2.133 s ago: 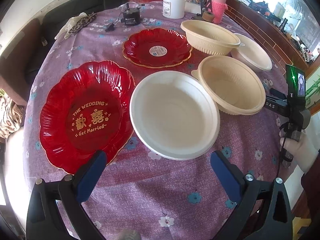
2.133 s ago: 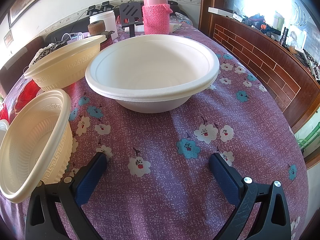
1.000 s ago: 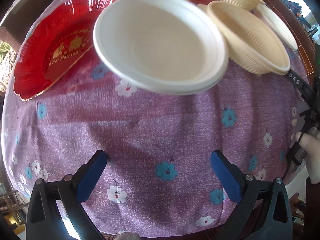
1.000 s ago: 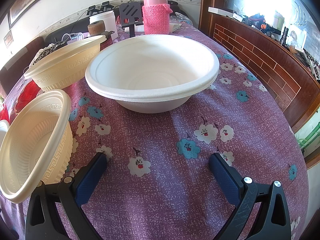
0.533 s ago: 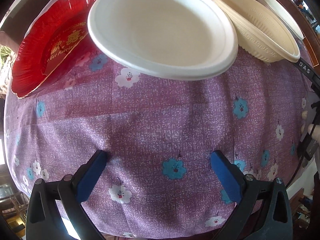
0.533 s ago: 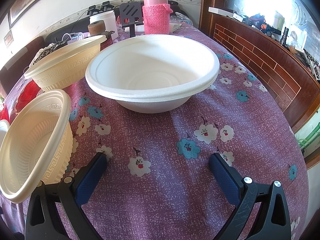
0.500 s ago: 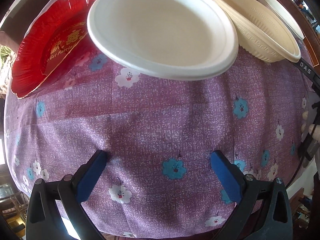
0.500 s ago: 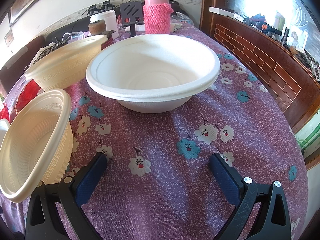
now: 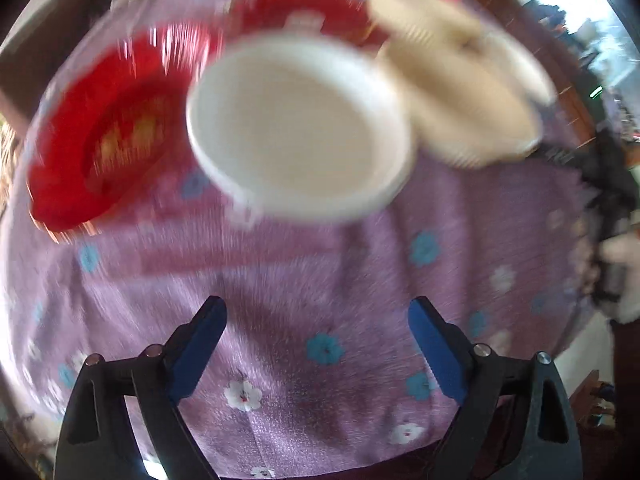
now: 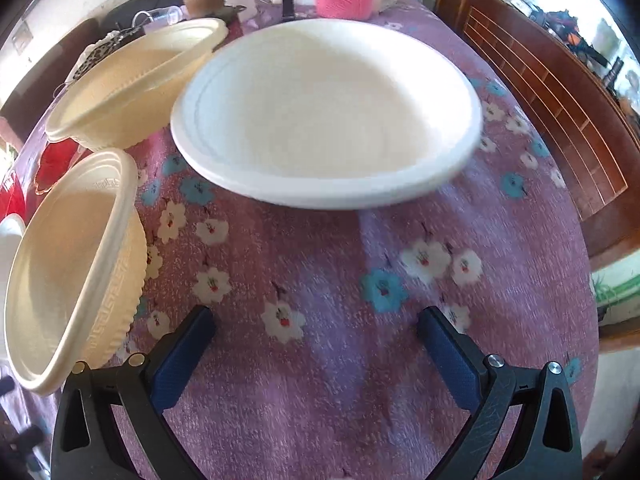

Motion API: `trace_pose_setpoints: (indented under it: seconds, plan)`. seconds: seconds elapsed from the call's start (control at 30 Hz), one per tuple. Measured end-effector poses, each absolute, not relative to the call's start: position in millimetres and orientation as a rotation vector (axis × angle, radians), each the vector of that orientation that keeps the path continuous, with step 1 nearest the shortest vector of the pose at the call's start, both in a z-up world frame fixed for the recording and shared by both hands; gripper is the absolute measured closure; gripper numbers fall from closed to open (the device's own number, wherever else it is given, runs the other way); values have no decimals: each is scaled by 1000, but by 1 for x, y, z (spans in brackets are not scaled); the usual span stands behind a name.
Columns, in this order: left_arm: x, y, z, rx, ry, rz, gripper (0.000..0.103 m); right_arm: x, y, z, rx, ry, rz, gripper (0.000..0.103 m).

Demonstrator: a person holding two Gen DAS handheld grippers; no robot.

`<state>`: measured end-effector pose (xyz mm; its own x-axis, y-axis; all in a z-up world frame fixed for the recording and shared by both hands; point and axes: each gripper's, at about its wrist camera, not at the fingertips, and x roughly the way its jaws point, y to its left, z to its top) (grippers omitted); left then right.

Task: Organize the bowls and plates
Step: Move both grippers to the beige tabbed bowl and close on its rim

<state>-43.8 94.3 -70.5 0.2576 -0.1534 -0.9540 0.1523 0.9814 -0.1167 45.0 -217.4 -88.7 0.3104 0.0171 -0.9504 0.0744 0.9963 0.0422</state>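
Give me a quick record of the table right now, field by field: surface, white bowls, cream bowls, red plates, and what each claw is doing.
surface: purple floral tablecloth
white bowls: one ahead of left claw; one ahead of right claw
cream bowls: near and far, left of right claw
red plates: near, far, blurred
left claw: closing, nothing between
right claw: open, empty

You won't find a word or number you can read in either view. On your left camera the scalloped red plastic plate [image 9: 100, 148] carries a gold marking in its middle, but motion blur has smeared it into yellow streaks (no letters come through). On your right camera the nearer cream plastic bowl [image 10: 72, 280] shows only an embossed key-pattern band around its wall, which is ornament and not lettering.
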Motion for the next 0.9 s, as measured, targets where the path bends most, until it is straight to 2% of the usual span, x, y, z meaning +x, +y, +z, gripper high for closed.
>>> trace_pose_setpoints:
  seconds: [0.13,0.3,0.43,0.57,0.77,0.8,0.87,0.9]
  plan:
    - [-32,95,-40,-9,1188,-257,11,25,-226,-75,173,1225,-36,2]
    - [-16,98,-30,-81,1182,-251,14,12,-223,-48,203,1155,-28,11]
    - [-14,94,-27,-122,1191,-265,15,18,-216,-31,274,1127,30,11]
    - [-3,80,-20,-134,1199,-287,15,38,-200,-43,348,1175,92,12]
    - [17,57,-25,-111,1202,-298,15,62,-172,-64,363,1244,129,24]
    - [18,54,-27,-108,1207,-297,15,64,-168,-67,352,1255,130,28]
    - [20,51,-30,-116,1218,-300,16,67,-164,-73,338,1276,123,42]
    - [21,49,-32,-124,1225,-302,18,68,-163,-78,354,1295,131,65]
